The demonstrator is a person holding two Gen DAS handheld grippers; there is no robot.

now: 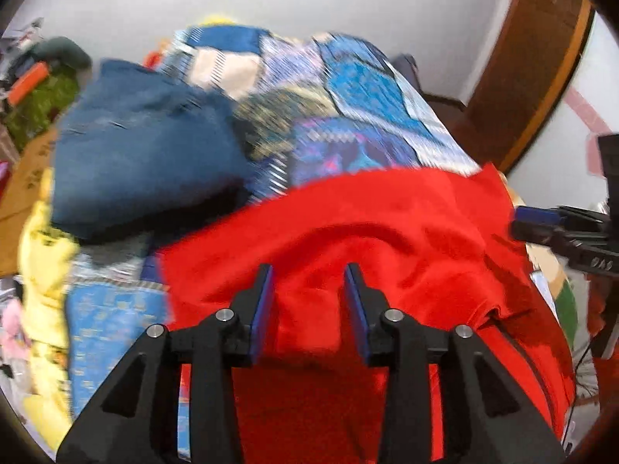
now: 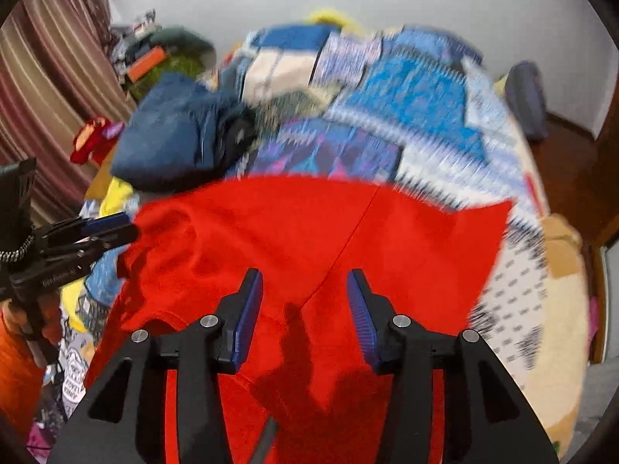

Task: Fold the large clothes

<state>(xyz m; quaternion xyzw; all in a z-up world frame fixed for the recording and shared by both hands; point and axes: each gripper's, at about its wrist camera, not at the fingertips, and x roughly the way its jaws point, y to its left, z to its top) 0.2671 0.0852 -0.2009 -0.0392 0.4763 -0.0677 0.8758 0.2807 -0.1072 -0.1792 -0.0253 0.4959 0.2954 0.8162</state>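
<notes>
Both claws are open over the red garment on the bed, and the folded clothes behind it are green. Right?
Not quite: the folded clothes are blue, as the right wrist view shows. The rest holds: left claw and right claw are open over the red garment on the bed.

Motion blur smears the quilt (image 1: 359, 89) pattern beyond the tongs. Red garment (image 2: 301, 232) runs under the tongs, cut off at btm edge; its near end can't be seen.
</notes>
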